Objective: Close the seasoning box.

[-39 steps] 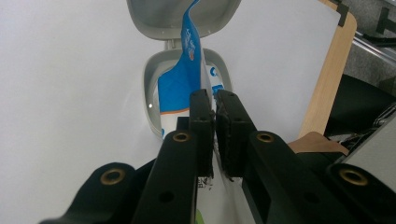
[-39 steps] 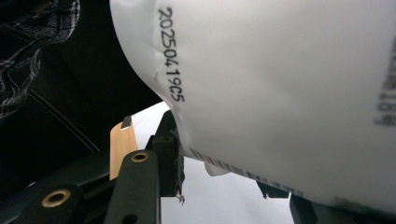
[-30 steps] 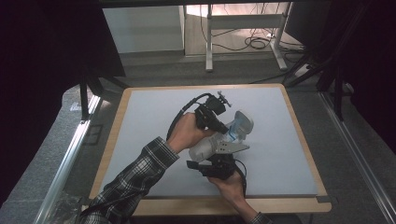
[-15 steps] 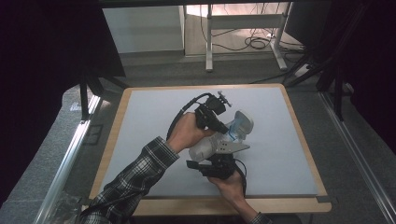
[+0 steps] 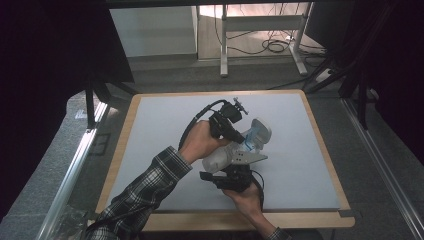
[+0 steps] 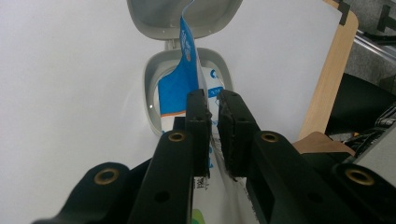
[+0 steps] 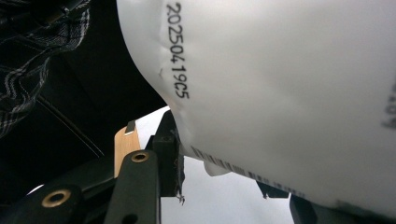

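Observation:
A soft white wipes pack [image 5: 220, 159] lies in the middle of the white table top [image 5: 160, 130]. Its grey flip lid [image 6: 187, 14] stands open above the oval opening [image 6: 156, 84]. A blue-and-white seal flap [image 6: 180, 79] rises from that opening. My left gripper [image 6: 212, 100] is shut on the flap, and in the high view this left gripper [image 5: 231, 126] hovers over the pack's far end. My right gripper [image 7: 229, 172] is shut on the pack [image 7: 289, 84] from its near side. The pack's white skin with a printed date code hides the right-hand jaw.
The wooden rim [image 5: 225, 219] frames the table top, with open surface left and right of the pack. The checked sleeve [image 5: 145, 195] comes in from the lower left. Desk legs and cables [image 5: 270, 45] lie on the floor beyond.

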`<move>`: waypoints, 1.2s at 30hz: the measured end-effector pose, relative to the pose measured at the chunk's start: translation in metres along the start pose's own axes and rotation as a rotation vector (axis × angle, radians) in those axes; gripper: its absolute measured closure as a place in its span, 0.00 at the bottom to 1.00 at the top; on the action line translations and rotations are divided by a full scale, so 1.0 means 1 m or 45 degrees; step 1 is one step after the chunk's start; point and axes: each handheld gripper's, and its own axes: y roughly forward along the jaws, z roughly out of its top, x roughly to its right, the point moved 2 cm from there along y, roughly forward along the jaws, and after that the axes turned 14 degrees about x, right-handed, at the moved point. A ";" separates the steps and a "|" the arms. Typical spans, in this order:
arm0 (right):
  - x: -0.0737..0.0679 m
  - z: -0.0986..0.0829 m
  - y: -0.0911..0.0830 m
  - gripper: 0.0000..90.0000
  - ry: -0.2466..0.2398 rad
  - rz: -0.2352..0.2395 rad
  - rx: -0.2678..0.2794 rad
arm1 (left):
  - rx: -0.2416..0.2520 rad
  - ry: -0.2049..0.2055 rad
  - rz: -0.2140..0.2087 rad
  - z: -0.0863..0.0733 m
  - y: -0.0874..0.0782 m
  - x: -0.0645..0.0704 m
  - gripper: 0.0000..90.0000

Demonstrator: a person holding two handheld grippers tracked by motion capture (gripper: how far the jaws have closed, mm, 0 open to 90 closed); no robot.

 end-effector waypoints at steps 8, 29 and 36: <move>0.000 0.000 0.000 0.65 -0.012 0.001 0.002 | -0.002 0.000 0.001 0.000 0.000 0.000 0.91; 0.000 0.001 -0.001 0.65 0.001 0.005 0.009 | -0.018 -0.001 0.002 0.001 0.001 0.000 0.90; 0.001 0.002 -0.001 0.65 -0.006 0.007 0.014 | -0.024 0.002 0.002 0.002 0.002 0.000 0.89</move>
